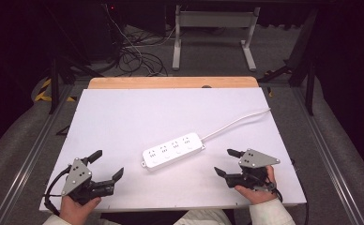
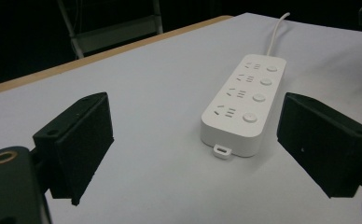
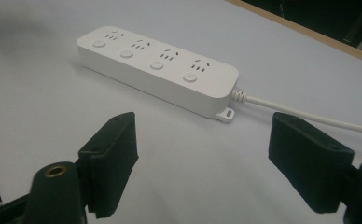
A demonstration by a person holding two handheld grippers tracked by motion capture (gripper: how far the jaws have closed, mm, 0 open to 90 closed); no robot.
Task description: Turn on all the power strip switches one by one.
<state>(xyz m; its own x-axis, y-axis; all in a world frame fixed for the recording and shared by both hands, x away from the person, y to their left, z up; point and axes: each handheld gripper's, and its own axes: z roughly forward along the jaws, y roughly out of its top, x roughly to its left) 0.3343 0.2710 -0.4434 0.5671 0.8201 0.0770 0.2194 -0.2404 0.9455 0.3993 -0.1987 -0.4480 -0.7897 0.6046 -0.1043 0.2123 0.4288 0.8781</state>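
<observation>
your left hand-held gripper (image 1: 106, 168) and right hand-held gripper (image 1: 228, 162) both stand open and empty near the desk (image 1: 124, 112) edge. the power strip (image 1: 173, 150) lies between them; its smooth body may slide, and its cable (image 1: 236, 121) may drag.

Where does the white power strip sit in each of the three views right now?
High view: power strip lies at table centre, between the left gripper and right gripper, untouched.
Left gripper view: right of centre, beyond the open jaws, cable end far.
Right gripper view: upper centre, cable end at right.
Shared landmark: its white cable.
</observation>
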